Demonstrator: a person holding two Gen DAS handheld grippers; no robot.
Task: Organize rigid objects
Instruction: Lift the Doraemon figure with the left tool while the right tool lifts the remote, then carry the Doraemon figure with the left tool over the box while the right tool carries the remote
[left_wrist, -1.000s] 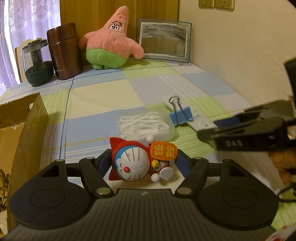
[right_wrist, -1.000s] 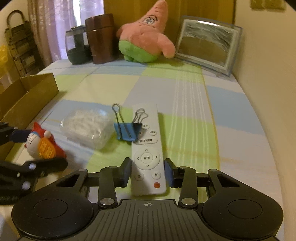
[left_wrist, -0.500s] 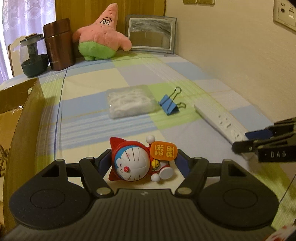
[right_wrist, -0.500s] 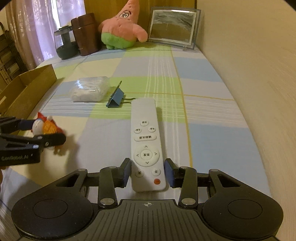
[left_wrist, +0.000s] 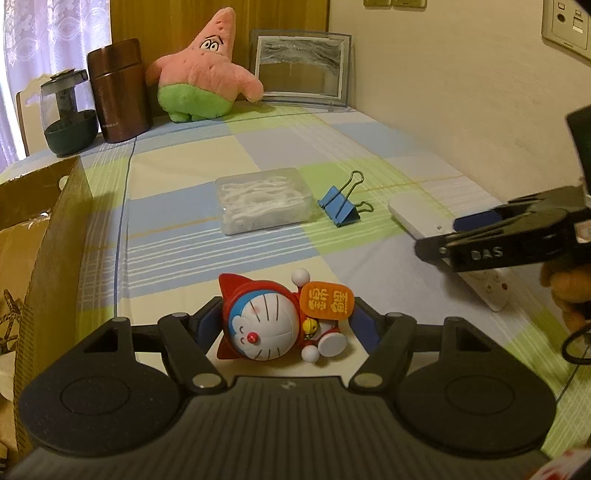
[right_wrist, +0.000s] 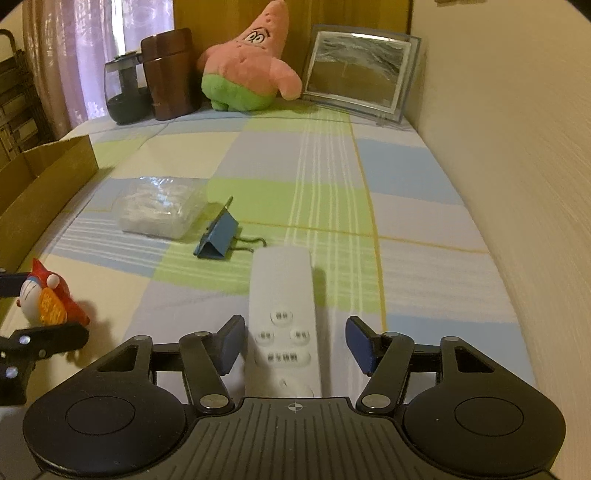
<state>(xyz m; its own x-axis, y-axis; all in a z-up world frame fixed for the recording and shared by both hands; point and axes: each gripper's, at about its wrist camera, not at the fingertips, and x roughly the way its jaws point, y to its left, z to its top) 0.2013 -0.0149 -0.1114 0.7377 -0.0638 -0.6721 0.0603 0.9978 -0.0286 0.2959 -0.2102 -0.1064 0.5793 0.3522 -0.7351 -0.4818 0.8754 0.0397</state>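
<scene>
Right wrist view: checked pastel tablecloth beside cream wall.

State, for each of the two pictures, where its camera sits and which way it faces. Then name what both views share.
Left wrist: sits behind the left gripper, facing up the bed; jaws around the Doraemon figure; the right gripper shows too.
Right wrist: behind the right gripper, jaws open around the white remote.
Shared: binder clip, Patrick plush.
</scene>
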